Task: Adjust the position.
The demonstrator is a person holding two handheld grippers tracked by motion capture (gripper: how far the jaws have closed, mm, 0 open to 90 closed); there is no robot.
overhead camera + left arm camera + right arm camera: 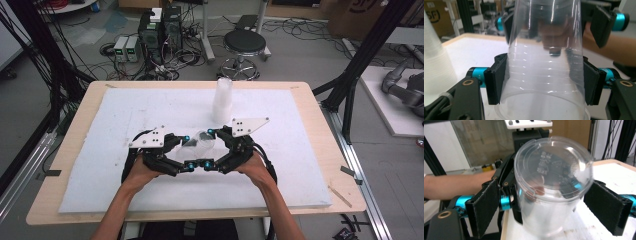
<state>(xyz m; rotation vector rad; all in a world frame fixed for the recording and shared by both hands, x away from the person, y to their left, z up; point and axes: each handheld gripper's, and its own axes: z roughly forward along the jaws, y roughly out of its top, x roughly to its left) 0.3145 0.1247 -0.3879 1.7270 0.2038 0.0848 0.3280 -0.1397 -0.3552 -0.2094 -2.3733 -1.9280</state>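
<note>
We hold a gripper in each hand over the white foam mat (125, 170) that covers the wooden table (75, 125), and between the two tools lies a single clear plastic cup (202, 141), near the middle of the mat and just toward six o'clock from the stack of cups (222, 100) standing upright at twelve o'clock. In the high view our left gripper (186, 151) comes at the cup from nine o'clock and our right gripper (210, 148) from three o'clock, their tips nearly meeting. In the left gripper view the left gripper (541, 82) has its two black pads pressed flat against the cup (544, 75) on both sides, near the wide rim, so the cup is firmly clamped there; the stack of cups (435, 62) shows blurred at nine o'clock. In the right gripper view the right gripper (546, 207) has its jaws spread wide, with the cup (549, 185) between them, its closed base turned toward the camera. One pad looks to be at or very near the cup wall; the other pad stands clear of it, so this tool has no grip on the cup.
</note>
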